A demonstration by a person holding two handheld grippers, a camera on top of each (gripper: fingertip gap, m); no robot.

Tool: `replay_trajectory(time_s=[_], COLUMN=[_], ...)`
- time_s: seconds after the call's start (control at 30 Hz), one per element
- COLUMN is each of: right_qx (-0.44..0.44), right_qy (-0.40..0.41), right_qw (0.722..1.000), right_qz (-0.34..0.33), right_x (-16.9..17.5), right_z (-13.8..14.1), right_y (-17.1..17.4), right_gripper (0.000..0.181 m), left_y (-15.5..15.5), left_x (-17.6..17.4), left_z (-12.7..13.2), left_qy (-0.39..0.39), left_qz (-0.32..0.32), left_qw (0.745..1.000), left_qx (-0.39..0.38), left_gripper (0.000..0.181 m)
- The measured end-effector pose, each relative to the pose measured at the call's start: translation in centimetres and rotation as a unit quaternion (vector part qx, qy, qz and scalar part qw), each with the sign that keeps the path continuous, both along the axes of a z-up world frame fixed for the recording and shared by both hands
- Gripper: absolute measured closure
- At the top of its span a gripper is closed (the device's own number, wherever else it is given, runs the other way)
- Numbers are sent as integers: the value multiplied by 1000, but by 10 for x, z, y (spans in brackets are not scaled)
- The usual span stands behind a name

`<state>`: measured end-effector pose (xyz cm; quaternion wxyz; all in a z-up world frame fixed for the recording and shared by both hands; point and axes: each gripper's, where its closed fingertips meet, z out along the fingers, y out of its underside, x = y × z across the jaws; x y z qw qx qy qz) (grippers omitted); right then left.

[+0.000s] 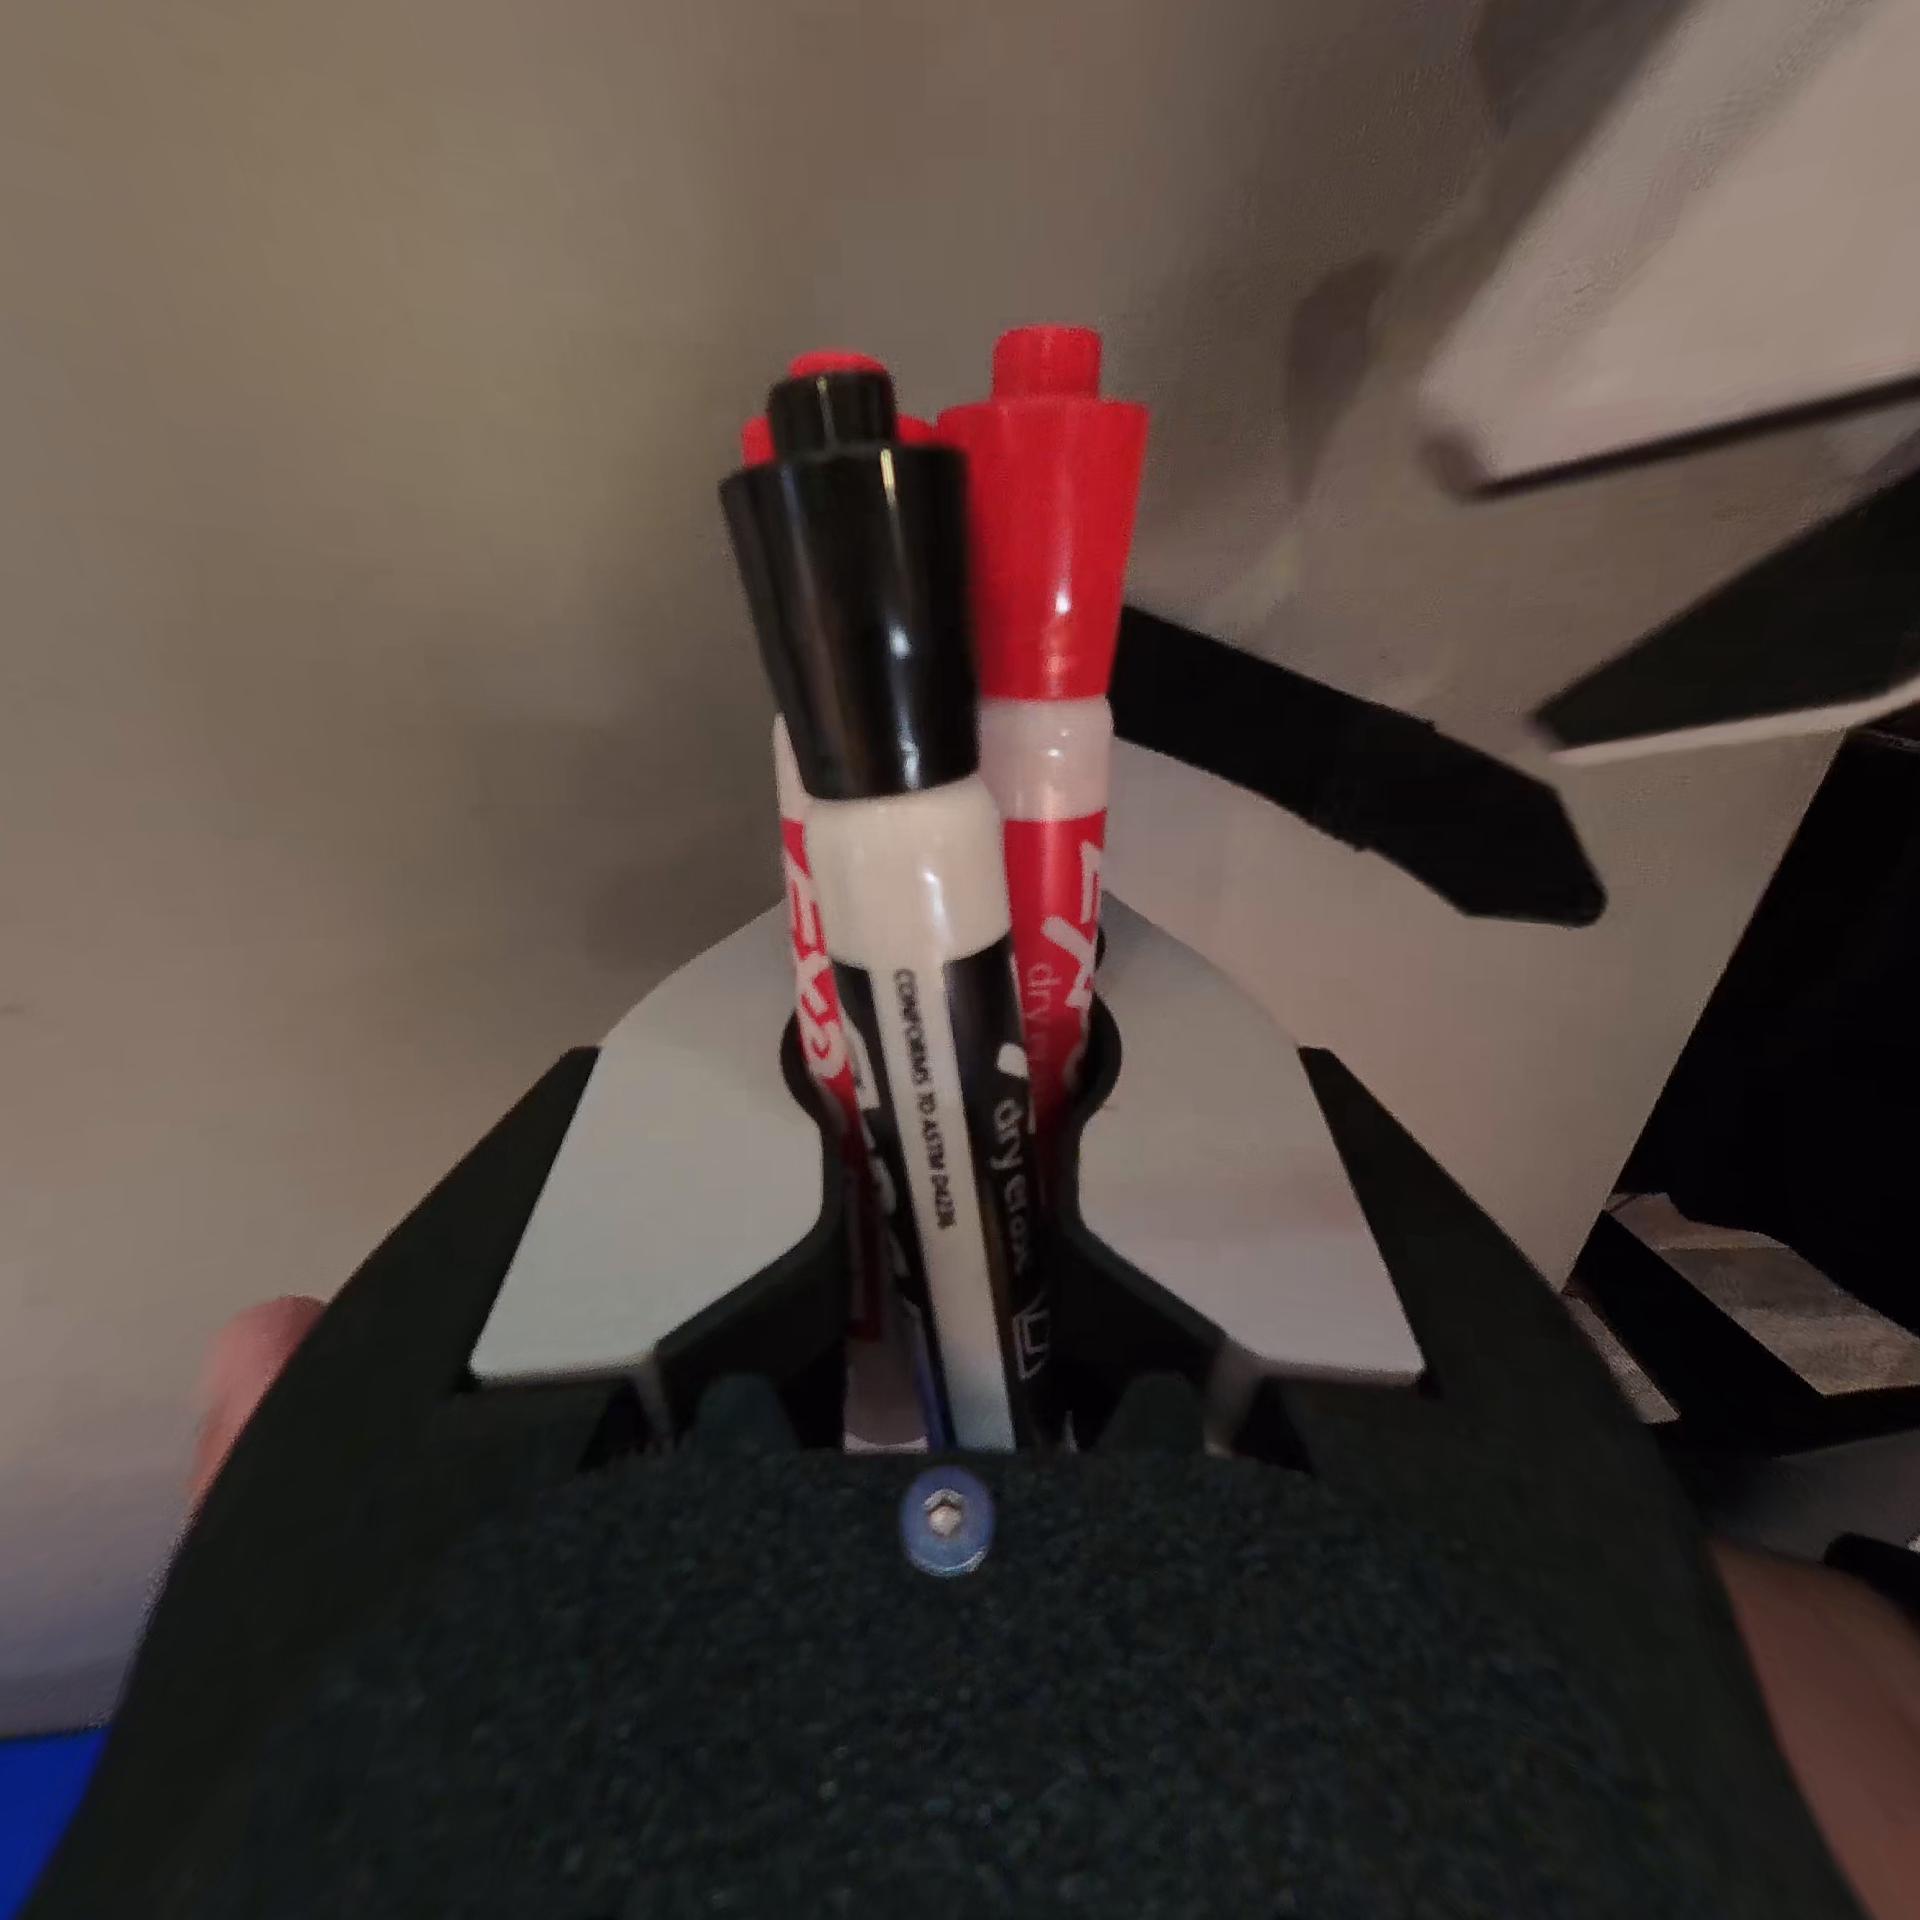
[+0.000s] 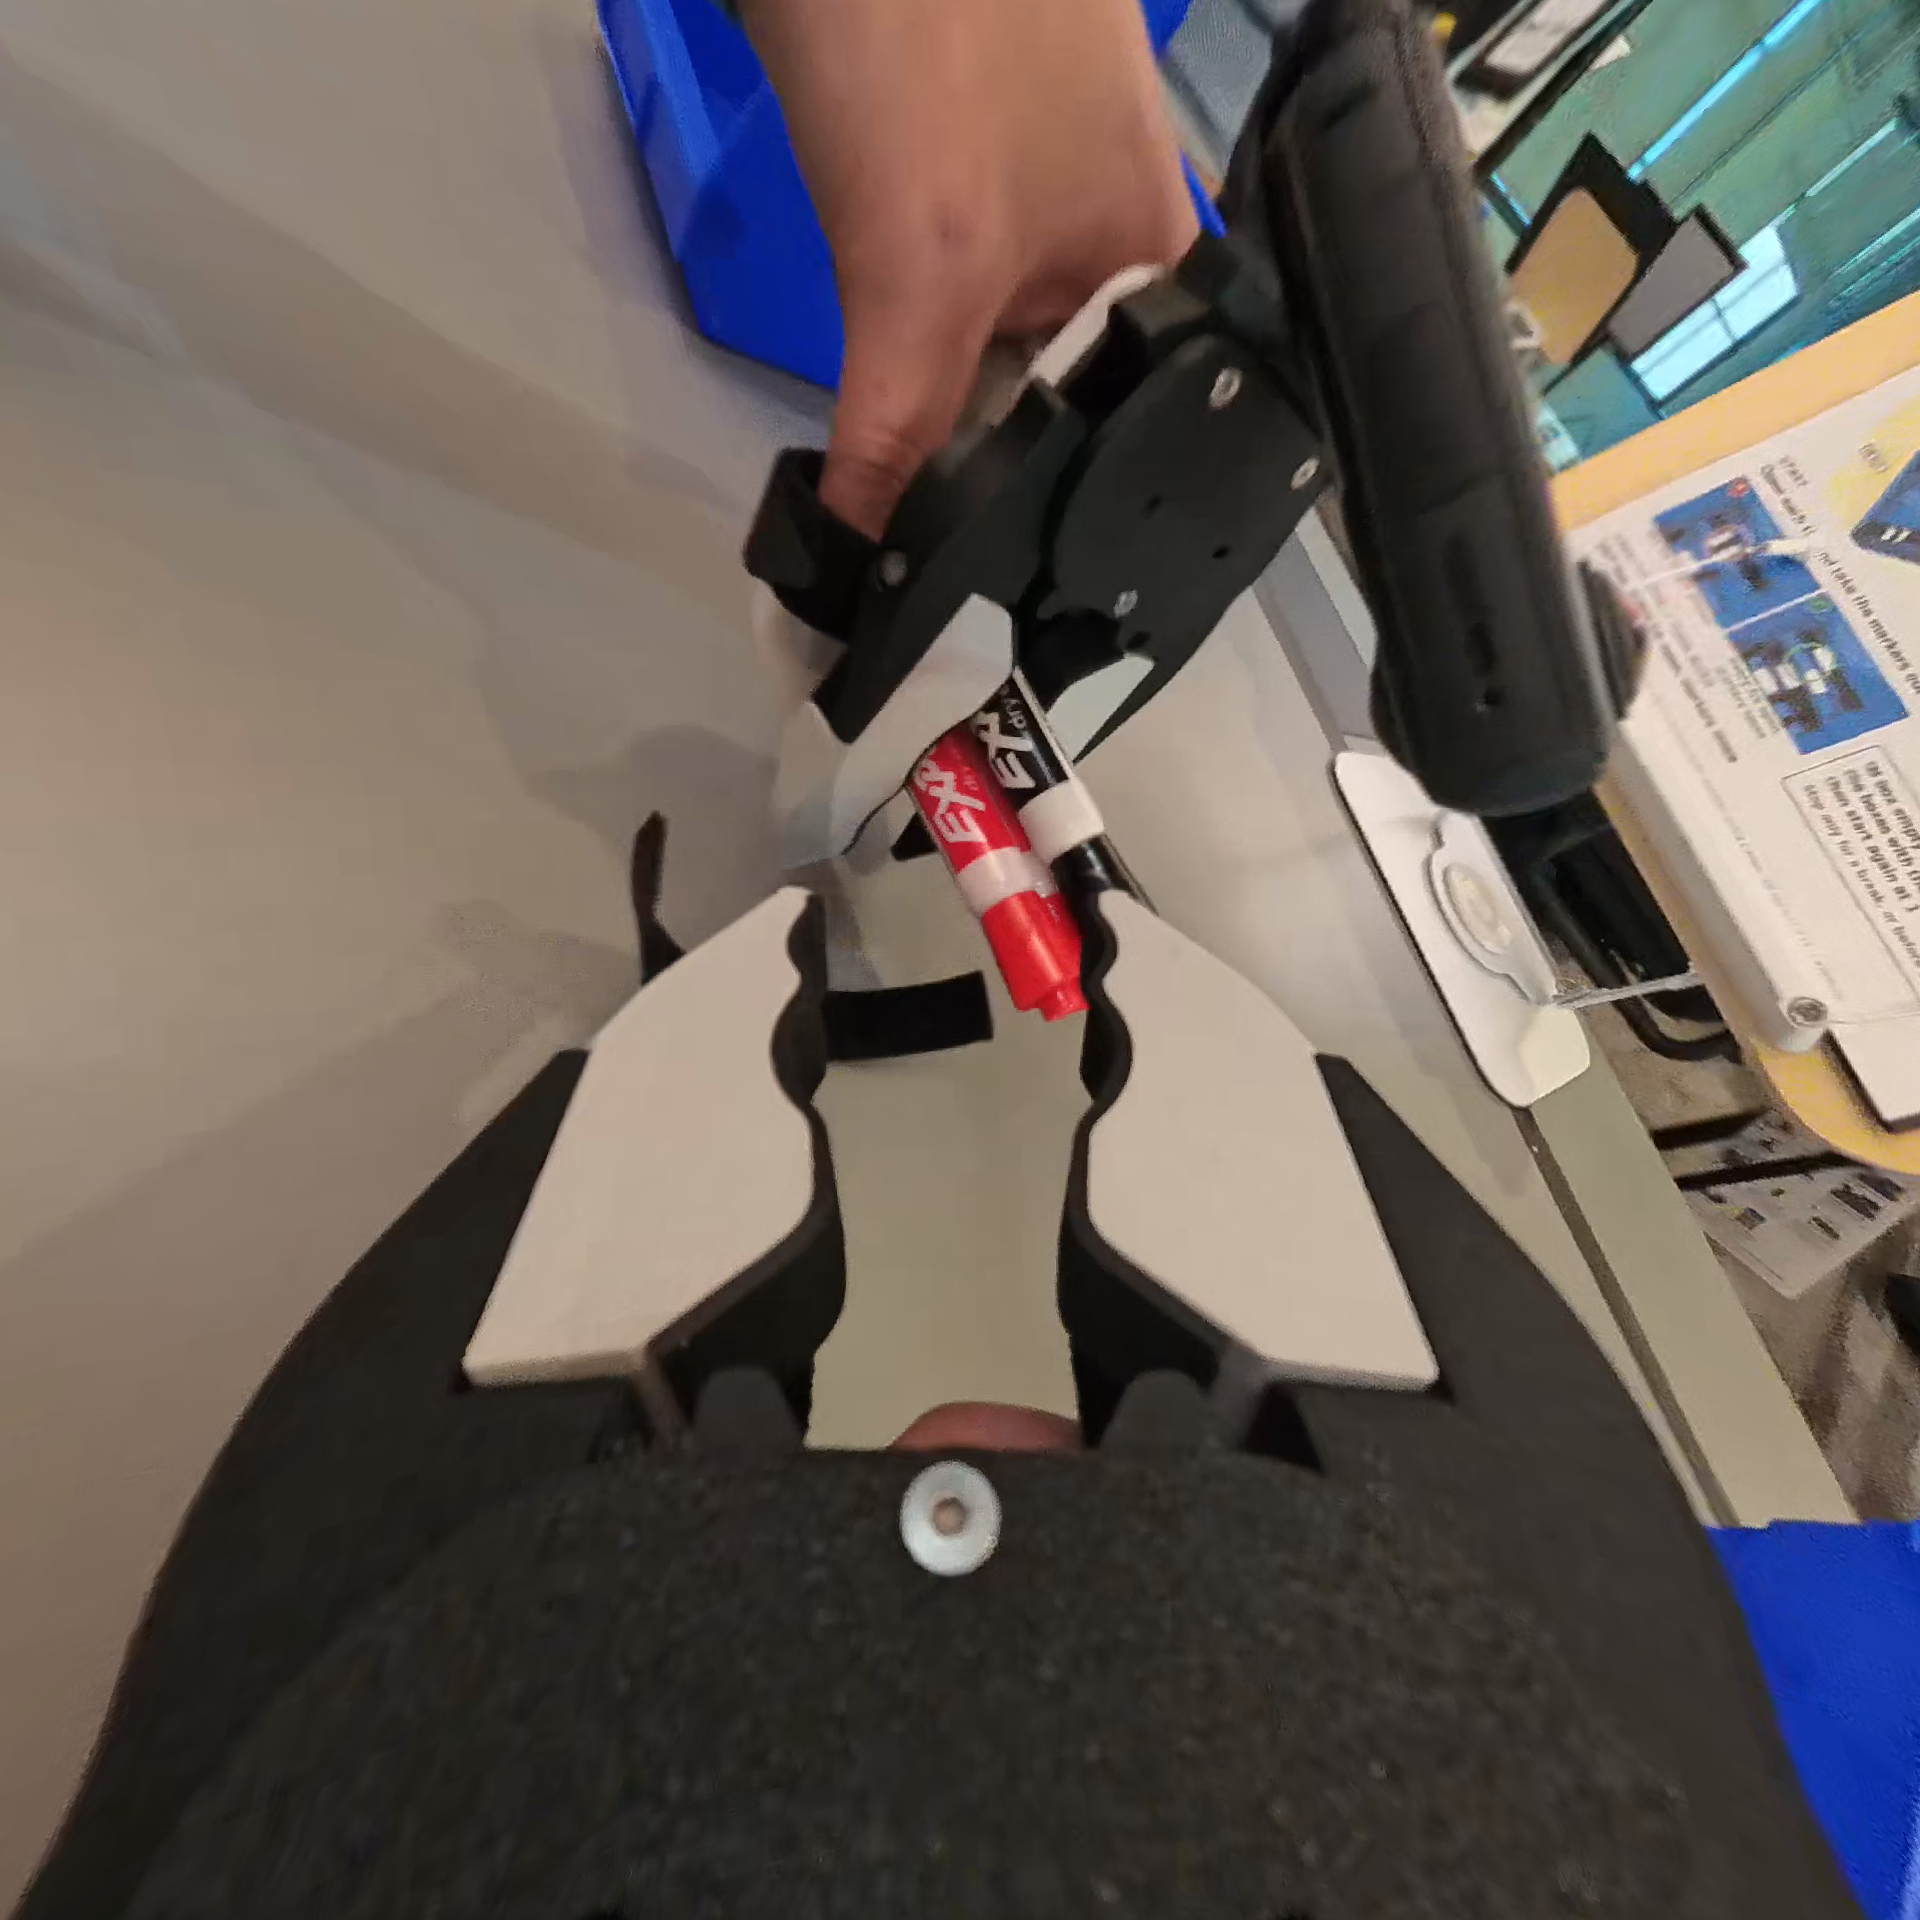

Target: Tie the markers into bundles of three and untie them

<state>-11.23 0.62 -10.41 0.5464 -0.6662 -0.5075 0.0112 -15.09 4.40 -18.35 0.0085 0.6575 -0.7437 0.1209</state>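
Note:
My left gripper (image 1: 951, 997) is shut on a bundle of three markers, caps pointing away: one black marker (image 1: 862, 644) in front and two red markers (image 1: 1039, 561). A black strap (image 1: 1351, 769) sticks out to the right from behind them. In the right wrist view, a hand (image 2: 987, 260) holds the left gripper (image 2: 977, 758), with the red marker (image 2: 987, 873) and black marker (image 2: 1039, 769) pointing down towards me. My right gripper (image 2: 945, 935) is open and empty, its fingertips either side of the marker caps. A black strap (image 2: 904, 1013) lies on the table between the fingers.
The grey table (image 2: 312, 623) carries a blue bin (image 2: 727, 187) at the far side and another curled black strap (image 2: 649, 904) left of my right fingers. A printed instruction sheet (image 2: 1766, 675) and a white bracket (image 2: 1455, 914) sit beyond the table's right edge. Blurred white-and-black parts (image 1: 1662, 416) fill the left view's top right.

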Motion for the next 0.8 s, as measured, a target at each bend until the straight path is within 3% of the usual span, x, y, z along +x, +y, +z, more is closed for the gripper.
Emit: replay_trajectory(time_s=[0.07, 0.23, 0.47, 0.57, 0.63, 0.67, 0.73, 0.8], right_qx=[-23, -158, -101, -127, -219, -265, -314, -305], right_qy=[16, 1, -69, -33, 15, 41, 108, 127], right_qw=[1000, 986, 992, 991, 974, 961, 942, 941], right_qz=[9, 53, 13, -20, -59, -66, -55, -72], right_x=[2, -13, -27, -12, -3, -3, -14, -15], right_z=[1, -47, -62, -57, -67, -72, -70, -65], right_y=[-15, -46, -29, -23, -19, -19, -19, -12], right_gripper=[136, 128, 149, 149, 105, 92, 71, 65], left_y=[0, -4, -7, -6, -7, -8, -11, -11], left_x=[-2, -5, -9, -14, -16, -16, -19, -23], left_z=[-1, 6, 16, 16, 18, 18, 18, 17], left_qy=[2, -5, -5, 2, -2, -5, -6, -5], left_qz=[-3, -21, -34, -31, -30, -29, -31, -30], left_qw=[1000, 1000, 999, 999, 999, 999, 999, 999], left_qx=[0, 0, 9, 16, 16, 14, 12, 14], left_gripper=[140, 140, 140, 140, 140, 140, 140, 140])
